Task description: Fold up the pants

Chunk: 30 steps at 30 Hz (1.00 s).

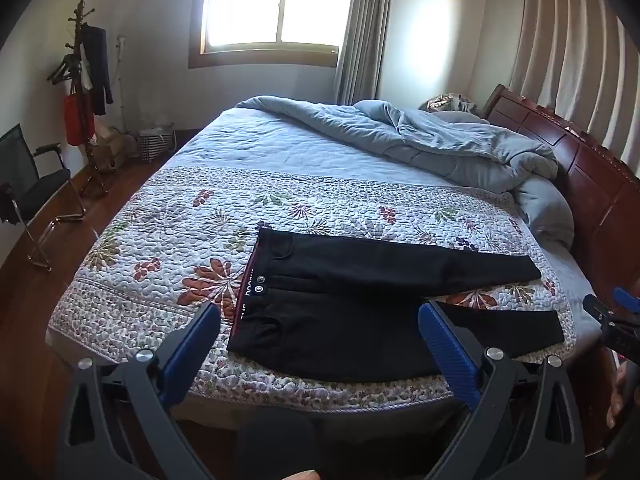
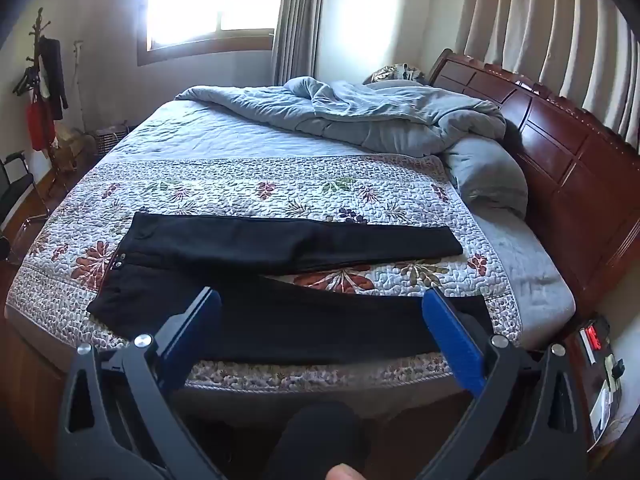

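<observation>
Black pants (image 1: 360,300) (image 2: 288,280) lie flat on the floral quilt (image 1: 168,248) (image 2: 248,188) near the bed's front edge. Their waistband, with two buttons, is at the left and the two legs spread apart toward the right. My left gripper (image 1: 320,316) hangs above the waist end, jaws wide open, nothing between the blue pads. My right gripper (image 2: 322,304) hovers over the nearer leg, likewise open and empty. The right gripper's tip (image 1: 608,312) also shows at the right edge of the left wrist view.
A crumpled grey duvet (image 1: 420,140) (image 2: 380,116) is heaped at the back right against the dark wooden headboard (image 1: 592,168) (image 2: 560,140). A chair (image 1: 28,188) and coat stand (image 1: 84,92) stand at the left. A nightstand (image 2: 600,364) with small items sits right.
</observation>
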### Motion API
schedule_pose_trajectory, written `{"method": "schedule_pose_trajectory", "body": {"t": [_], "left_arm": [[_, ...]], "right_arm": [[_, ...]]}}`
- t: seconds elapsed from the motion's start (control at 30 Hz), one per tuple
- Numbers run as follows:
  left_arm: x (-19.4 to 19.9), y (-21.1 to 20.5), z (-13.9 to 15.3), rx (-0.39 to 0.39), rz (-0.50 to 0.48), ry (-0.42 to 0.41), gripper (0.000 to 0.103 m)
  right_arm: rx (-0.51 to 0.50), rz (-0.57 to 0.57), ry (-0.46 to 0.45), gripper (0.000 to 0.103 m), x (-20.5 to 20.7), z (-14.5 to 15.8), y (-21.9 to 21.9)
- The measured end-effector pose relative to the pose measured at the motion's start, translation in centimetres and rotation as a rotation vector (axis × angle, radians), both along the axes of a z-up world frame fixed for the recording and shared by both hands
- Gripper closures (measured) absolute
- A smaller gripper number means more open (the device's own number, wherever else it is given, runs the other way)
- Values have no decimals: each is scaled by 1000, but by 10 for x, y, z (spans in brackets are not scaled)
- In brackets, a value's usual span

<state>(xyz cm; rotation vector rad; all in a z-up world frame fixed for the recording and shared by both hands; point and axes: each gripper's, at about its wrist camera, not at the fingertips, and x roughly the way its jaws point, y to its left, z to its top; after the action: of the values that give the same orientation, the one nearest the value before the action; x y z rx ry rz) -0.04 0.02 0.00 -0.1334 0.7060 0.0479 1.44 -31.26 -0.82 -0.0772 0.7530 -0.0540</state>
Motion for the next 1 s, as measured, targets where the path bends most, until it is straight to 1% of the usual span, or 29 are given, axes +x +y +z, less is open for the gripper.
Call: {"method": "schedule_pose_trajectory", "body": {"t": [0.17, 0.2, 0.47, 0.5, 1.0], "left_arm": [[1, 2, -1, -7, 5, 10, 4], [-6, 0, 0, -6, 3, 11, 4], [-5, -8, 1, 0, -8, 33, 4], [1, -4, 0, -4, -12, 42, 4], [8, -8, -8, -8, -32, 59, 4]], "right_arm": [[4, 1, -13, 3, 0, 0, 0], [7, -1, -19, 2, -3, 0, -3], [3, -7, -8, 3, -5, 0, -9], [-2, -10, -3, 3, -3, 1, -1], [-6, -21, -5, 2, -3, 2, -4]]}}
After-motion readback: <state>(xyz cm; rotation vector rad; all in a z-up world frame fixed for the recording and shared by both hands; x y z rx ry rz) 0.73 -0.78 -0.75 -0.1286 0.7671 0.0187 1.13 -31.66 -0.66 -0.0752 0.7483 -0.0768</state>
